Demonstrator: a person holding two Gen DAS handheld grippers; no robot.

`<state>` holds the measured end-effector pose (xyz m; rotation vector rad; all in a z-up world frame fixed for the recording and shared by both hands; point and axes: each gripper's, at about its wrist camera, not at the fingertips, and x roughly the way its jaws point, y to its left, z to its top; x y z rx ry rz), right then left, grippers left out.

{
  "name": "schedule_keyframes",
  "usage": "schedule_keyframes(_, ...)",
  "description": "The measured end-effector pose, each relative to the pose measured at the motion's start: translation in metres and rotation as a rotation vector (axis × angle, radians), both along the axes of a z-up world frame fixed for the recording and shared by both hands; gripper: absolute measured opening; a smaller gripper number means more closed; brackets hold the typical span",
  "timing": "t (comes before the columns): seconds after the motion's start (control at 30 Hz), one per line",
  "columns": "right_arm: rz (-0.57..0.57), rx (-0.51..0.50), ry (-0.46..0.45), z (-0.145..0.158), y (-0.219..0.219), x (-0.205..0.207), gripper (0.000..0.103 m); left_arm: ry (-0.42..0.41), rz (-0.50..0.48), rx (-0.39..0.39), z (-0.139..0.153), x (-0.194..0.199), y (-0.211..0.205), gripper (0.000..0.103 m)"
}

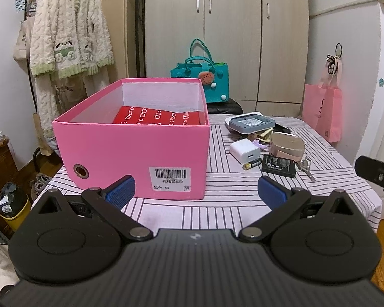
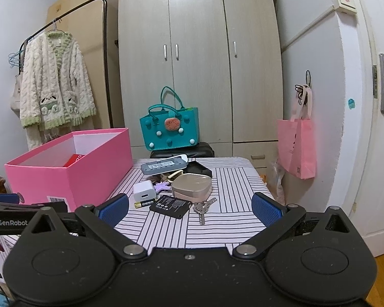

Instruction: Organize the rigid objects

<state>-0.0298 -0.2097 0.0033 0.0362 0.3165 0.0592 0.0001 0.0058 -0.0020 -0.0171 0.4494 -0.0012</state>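
A wardrobe (image 2: pixel 199 64) stands behind the striped bench (image 2: pixel 230 179). On it, the pink box (image 1: pixel 130 153) holds a red packet (image 1: pixel 158 117); gadgets lie beside it: battery (image 2: pixel 170 206), charger (image 2: pixel 144 190), keys (image 2: pixel 203 208). Both grippers' jaws hang released, empty.

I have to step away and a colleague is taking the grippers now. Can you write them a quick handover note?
Left gripper: open, empty, facing the pink box.
Right gripper: open, empty, facing the loose pile.
Done: only a red packet lies in the box.
Left on the striped cloth: white charger, AA battery, black phone battery, keys, gold case, grey device.
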Motion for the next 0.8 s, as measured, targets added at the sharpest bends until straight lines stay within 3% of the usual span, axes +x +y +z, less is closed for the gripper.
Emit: schedule_keyframes(0.8,0.000,-0.002,0.024,-0.0055,-0.0014,0.0003,0.103,0.012,0.002,0.001,-0.0051,-0.0004,0.0007,0.103)
